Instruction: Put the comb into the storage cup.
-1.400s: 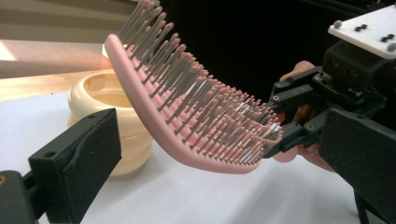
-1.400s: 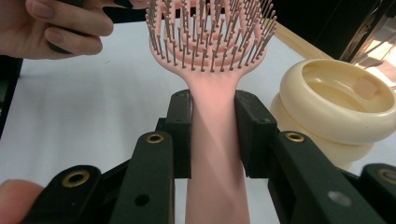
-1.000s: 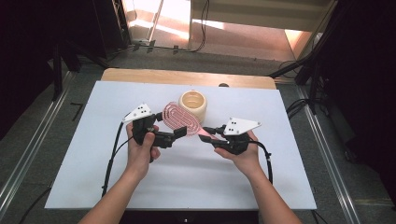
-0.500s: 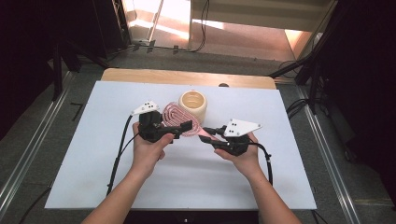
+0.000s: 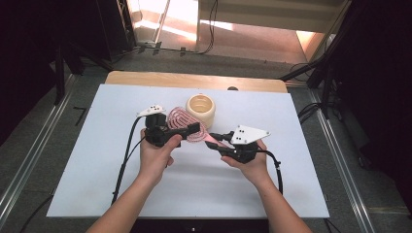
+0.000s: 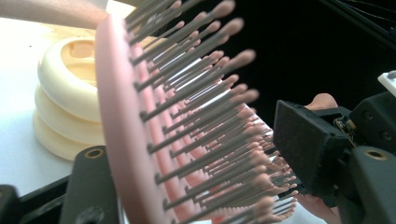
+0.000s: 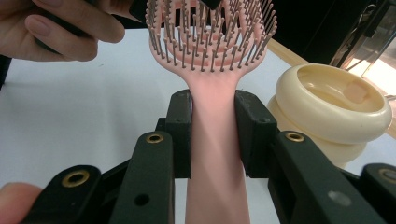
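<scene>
L gripper [image 5: 192, 130] has swung in over pink brush [image 7: 210, 42] head, jaws straddling w/o touching; R gripper [image 7: 213, 133] is clamping handle — L should be closing gently on head rim, not bristles.

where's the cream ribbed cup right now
In the high view the cream ribbed cup stands upright on the white table, toward the far edge near the middle, just beyond the pink hairbrush held between both tongs.
</scene>
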